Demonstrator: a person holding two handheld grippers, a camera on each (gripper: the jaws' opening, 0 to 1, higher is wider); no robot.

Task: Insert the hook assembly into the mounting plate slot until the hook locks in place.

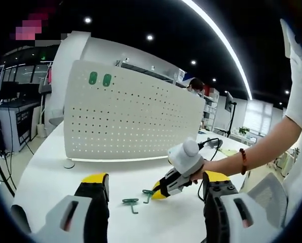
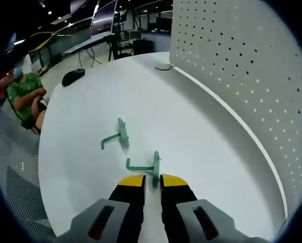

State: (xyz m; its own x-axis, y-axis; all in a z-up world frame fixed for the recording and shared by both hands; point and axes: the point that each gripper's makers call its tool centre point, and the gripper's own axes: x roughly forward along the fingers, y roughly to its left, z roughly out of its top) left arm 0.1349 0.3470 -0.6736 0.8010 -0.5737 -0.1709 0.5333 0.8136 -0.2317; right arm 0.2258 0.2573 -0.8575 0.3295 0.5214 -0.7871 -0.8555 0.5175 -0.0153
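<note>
A white pegboard mounting plate (image 1: 130, 116) stands upright on the white table (image 1: 49, 177), with two green pieces (image 1: 99, 79) fixed near its top left. Two green hooks lie on the table in front of it. One green hook (image 2: 118, 135) lies free, also seen as the left hook (image 1: 131, 203). The other hook (image 2: 143, 166) has its flat plate between the yellow tips of my right gripper (image 2: 153, 180), whose jaws stand a narrow gap apart around it. My left gripper (image 1: 156, 178) is wide open and holds nothing; the right gripper (image 1: 160, 190) sits low on the table ahead of it.
The pegboard (image 2: 242, 76) runs along the right of the right gripper view. A black mouse (image 2: 73, 77) lies at the table's far edge, beyond which a seated person in green (image 2: 24, 91) is seen. A forearm with a red bracelet (image 1: 242, 161) holds the right gripper.
</note>
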